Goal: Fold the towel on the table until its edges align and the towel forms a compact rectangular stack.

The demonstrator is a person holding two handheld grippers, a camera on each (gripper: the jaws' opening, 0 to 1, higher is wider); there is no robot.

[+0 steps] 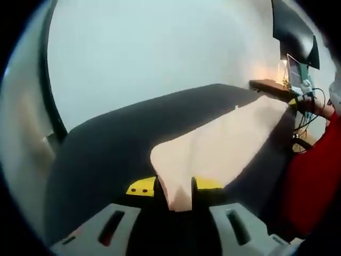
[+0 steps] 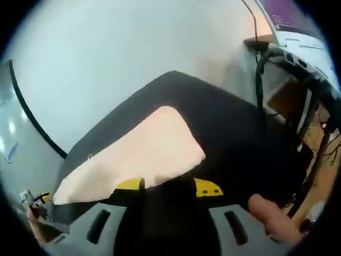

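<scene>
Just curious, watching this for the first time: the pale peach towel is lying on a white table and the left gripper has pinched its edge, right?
Not quite: the table is black, not white; the white behind it is the wall. The left gripper view shows this. The rest holds: the pale peach towel lies on it, and the left gripper has pinched its edge.

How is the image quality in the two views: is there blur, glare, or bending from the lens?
Left gripper view: the towel and the dark table look soft and blurred, the table edge bows from the fisheye lens, and a warm glow flares at the shelf. Right gripper view: slightly sharper; the towel looks washed out, and the wall's black line curves.
</scene>
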